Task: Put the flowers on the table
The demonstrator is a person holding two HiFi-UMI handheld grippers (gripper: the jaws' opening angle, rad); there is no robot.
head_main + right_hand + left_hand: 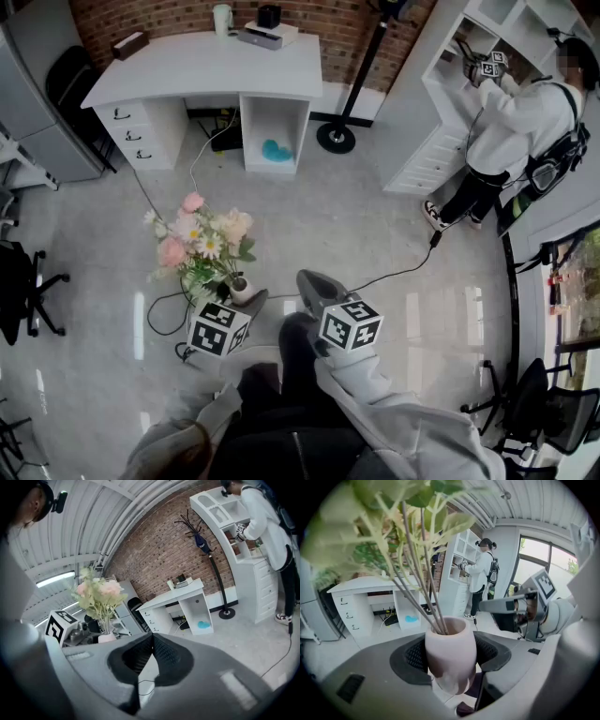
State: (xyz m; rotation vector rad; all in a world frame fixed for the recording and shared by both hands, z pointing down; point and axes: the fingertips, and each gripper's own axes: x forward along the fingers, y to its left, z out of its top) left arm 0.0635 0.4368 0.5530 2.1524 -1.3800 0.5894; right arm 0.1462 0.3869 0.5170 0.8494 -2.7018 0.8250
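My left tool point(451, 657) clamps the pale vase point(449, 641) of flowers point(202, 234), left of centre in the head view, above the floor point(375, 216). My right tool point(151, 637) is closed, empty. The white surface point(187, 70) stands upper left, well apart.

Head view: vase point(241, 288) mostly covered by the leaves of the flowers point(202, 234); its foot is not visible where the left gripper point(246, 300) reaches in. Wearer's body cut off by the lower edge. Blue object point(277, 149) in the desk point(187, 70) cubby too small to identify; same for the small items on the desk top. Left gripper view: blooms cut off by the top edge, leaves out of focus, vase's lower sides hidden by the pads. Right gripper view: only the vase's top shows above the right gripper point(151, 635); second person point(269, 531) cut off at the right edge.
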